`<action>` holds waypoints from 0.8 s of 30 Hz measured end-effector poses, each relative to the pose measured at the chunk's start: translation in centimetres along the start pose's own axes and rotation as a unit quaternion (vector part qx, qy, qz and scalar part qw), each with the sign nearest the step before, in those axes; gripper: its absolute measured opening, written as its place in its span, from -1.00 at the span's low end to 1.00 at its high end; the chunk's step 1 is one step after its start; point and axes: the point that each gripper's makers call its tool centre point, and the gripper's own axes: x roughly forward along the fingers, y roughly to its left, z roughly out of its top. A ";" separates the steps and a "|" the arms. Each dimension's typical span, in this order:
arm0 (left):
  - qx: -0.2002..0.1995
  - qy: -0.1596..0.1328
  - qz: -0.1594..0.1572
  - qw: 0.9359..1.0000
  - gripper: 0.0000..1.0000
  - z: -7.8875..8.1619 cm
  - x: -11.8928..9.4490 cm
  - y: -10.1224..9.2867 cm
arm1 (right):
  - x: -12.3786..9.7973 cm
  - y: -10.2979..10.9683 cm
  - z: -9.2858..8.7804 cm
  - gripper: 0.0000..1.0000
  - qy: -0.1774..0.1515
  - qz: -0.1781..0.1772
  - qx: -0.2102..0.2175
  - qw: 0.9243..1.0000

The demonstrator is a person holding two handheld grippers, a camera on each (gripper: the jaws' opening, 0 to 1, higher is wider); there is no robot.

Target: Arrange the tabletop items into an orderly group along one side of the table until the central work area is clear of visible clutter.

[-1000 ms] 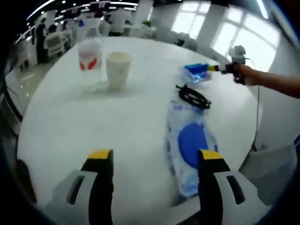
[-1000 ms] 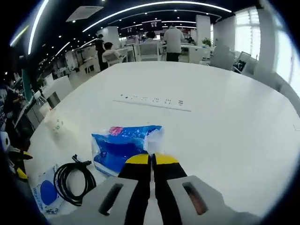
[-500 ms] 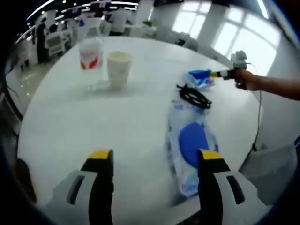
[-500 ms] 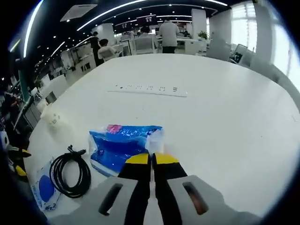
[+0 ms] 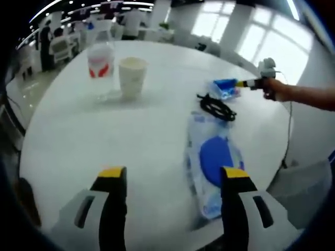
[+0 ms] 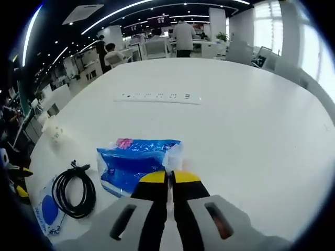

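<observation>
My right gripper is shut on the edge of a blue tissue pack, which rests on the white table. That pack also shows in the left gripper view, held by the right gripper at the far right. A coiled black cable lies beside the pack. A clear packet with a blue disc lies near my left gripper, which is open over bare table. A plastic bottle with a red label and a paper cup stand at the far left.
A white power strip lies across the table's middle. People and desks fill the office beyond the table. A person's forearm reaches in from the right. The table edge curves close on the left.
The right gripper has drawn the blue tissue pack a little closer to the black cable. The left gripper has stayed put.
</observation>
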 end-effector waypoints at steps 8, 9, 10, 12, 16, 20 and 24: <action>0.001 0.002 0.000 1.000 0.40 -0.2 0.1 0.0 | -1.0 1.0 -0.3 -0.96 0.004 -0.010 0.020 1.000; 0.001 0.002 0.000 1.000 0.40 -0.2 0.0 0.0 | -1.4 1.4 -0.2 -0.96 0.002 -0.010 0.017 1.000; 0.001 0.002 0.000 1.000 0.40 -0.2 0.0 0.0 | -1.6 1.7 -0.2 -0.96 0.002 -0.009 0.014 1.000; 0.001 0.001 0.000 1.000 0.40 -0.2 0.0 0.0 | 0.0 0.5 0.2 -0.94 0.005 -0.004 0.006 1.000; 0.002 0.001 0.000 1.000 0.40 -0.2 0.0 0.0 | 0.0 0.2 0.1 -0.85 0.007 -0.008 0.008 1.000; 0.005 0.004 -0.001 1.000 0.40 -0.3 0.0 0.0 | 1.6 -1.7 0.4 -0.77 0.010 -0.006 0.006 1.000; 0.006 0.002 0.000 1.000 0.40 -0.2 0.0 0.0 | -0.4 -0.1 -0.1 -0.64 0.007 -0.002 0.007 1.000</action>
